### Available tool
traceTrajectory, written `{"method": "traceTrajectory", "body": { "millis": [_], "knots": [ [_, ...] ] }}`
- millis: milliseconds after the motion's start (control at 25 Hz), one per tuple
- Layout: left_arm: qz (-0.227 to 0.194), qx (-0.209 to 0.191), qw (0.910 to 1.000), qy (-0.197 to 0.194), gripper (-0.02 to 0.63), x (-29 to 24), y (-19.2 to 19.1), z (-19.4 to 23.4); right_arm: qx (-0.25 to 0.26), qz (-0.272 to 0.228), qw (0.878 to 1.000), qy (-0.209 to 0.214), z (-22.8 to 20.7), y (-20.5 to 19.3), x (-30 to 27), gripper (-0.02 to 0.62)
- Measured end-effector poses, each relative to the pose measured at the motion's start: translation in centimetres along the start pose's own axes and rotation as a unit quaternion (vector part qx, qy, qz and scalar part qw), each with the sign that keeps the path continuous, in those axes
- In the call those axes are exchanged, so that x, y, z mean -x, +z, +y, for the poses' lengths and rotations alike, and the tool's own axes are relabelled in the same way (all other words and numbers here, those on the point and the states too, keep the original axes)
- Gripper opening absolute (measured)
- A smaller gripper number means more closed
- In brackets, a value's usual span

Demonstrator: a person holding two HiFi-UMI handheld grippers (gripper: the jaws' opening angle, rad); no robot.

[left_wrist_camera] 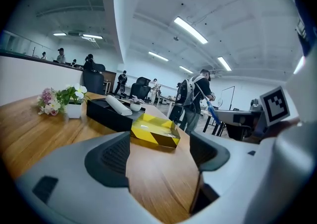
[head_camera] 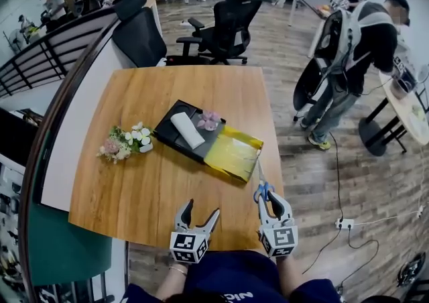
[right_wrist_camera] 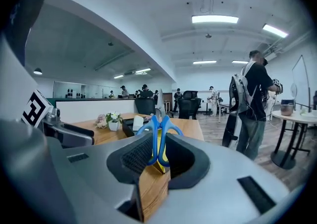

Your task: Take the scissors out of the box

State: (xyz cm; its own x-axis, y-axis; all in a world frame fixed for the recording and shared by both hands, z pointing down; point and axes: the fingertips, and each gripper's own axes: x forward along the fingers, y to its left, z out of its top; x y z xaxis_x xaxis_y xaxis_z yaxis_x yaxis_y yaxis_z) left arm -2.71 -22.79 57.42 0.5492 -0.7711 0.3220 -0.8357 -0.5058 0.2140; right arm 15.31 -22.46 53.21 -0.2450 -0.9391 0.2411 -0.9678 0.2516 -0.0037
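Blue-handled scissors (head_camera: 263,192) are clamped by their handles in my right gripper (head_camera: 269,202), just above the wooden table's near right part. The thin blade points away toward the yellow lid (head_camera: 233,152). In the right gripper view the blue loops (right_wrist_camera: 159,138) stand upright between the jaws of the right gripper (right_wrist_camera: 158,157). The black box (head_camera: 167,135) lies mid-table with a white roll (head_camera: 187,129) and a small pink piece (head_camera: 208,120) in it. My left gripper (head_camera: 199,217) hovers open and empty at the near edge. In the left gripper view, the left gripper (left_wrist_camera: 161,152) faces the box (left_wrist_camera: 106,115).
A small pot of flowers (head_camera: 126,142) stands left of the box. Black office chairs (head_camera: 224,23) sit beyond the table's far edge. A person with a backpack (head_camera: 355,53) stands on the floor to the right, near a round table (head_camera: 409,110). A power strip (head_camera: 344,224) lies on the floor.
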Motion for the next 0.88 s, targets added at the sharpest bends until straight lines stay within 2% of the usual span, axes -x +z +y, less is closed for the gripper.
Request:
{"method": "traceTrajectory", "body": {
  "millis": [320, 360, 680, 880],
  "knots": [
    [-0.006, -0.008, 0.9999, -0.005, 0.362, 0.4, 0.7, 0.1, 0.002, 0.000, 1.000, -0.003, 0.4, -0.1, 0.1, 0.095],
    [-0.007, -0.010, 0.9999, -0.006, 0.340, 0.5, 0.8, 0.1, 0.003, 0.000, 1.000, -0.002, 0.6, -0.1, 0.0, 0.094],
    [-0.023, -0.023, 0.9994, 0.006, 0.008, 1.3, 1.6, 0.5, -0.008, -0.003, 1.000, 0.008, 1.1, 0.3, -0.4, 0.095],
    [-0.028, -0.024, 0.9993, -0.003, 0.003, 1.2, 2.0, 0.4, -0.003, -0.002, 1.000, 0.011, 1.2, 0.1, -0.6, 0.094]
  ]
}}
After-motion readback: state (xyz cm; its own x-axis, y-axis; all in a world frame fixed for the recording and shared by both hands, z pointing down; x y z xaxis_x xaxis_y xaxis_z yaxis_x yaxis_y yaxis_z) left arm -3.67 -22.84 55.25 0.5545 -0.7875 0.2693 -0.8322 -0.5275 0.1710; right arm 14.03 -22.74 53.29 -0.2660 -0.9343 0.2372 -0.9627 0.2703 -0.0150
